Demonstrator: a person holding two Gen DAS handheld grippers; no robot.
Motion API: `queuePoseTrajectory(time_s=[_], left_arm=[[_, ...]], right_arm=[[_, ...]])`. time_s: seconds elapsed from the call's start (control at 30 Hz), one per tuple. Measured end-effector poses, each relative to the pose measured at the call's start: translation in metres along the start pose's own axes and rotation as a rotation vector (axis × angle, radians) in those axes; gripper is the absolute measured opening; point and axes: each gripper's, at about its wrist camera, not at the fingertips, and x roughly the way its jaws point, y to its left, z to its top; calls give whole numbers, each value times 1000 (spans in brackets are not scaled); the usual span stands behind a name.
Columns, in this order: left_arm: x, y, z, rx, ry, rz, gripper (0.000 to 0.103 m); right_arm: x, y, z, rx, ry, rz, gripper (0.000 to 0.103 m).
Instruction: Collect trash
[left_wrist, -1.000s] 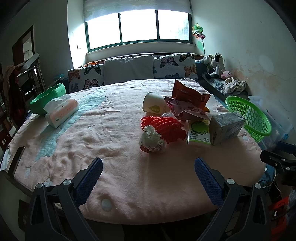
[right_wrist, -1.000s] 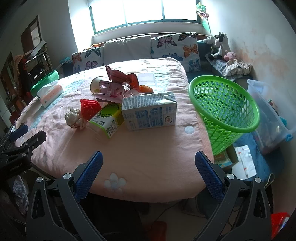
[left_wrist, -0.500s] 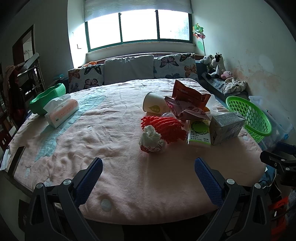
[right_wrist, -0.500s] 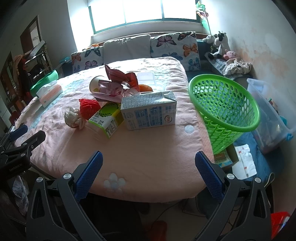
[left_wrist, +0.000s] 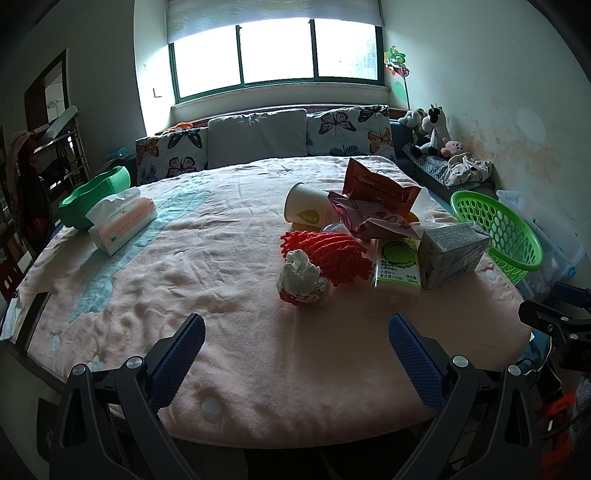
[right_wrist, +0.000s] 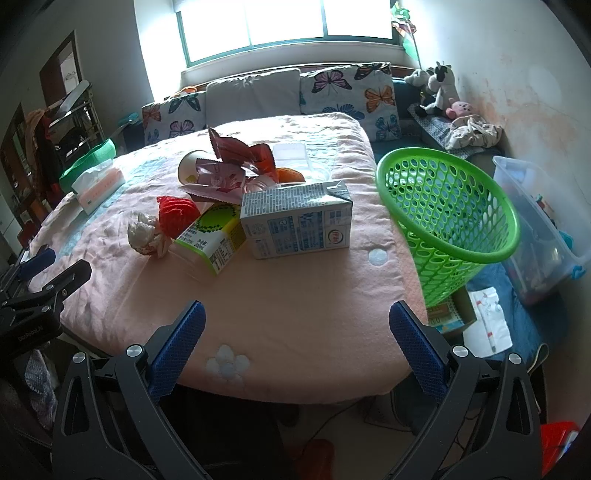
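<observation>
Barely shifted since a moment earlier: right claw (right_wrist: 295, 325) a touch nearer the grey milk carton (right_wrist: 297, 221), left claw (left_wrist: 295, 328) unmoved. Both claws wide, empty, level above the fuzzy pink blanket on the counter (left_wrist: 221, 295). Heaped trash mid-counter: crumpled tissue wad (left_wrist: 303, 282), boxy green juice carton (left_wrist: 397, 262), glossy wrappers (left_wrist: 369, 206) half hiding a paper cup (left_wrist: 306, 210). Perforated green plastic basket (right_wrist: 450, 218) just beside the counter's right edge.

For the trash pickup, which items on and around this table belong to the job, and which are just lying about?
Job:
grey carton
green drink carton
crumpled tissue
snack wrappers
paper cup
green basket
both open hand-held grippers, left and right

Lying about:
tissue box
butterfly cushions
stuffed toys
clear storage bin
</observation>
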Motion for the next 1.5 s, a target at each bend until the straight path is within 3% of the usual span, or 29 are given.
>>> queuePoseTrajectory(time_s=[0.9,1.5], left_arm=[[2,-1,0,-1,1,1,96],[25,18,17,-14,17,18,96]], right_arm=[[12,1,4,-10,14,9,99],[23,8,31,-64,-3,53,99]])
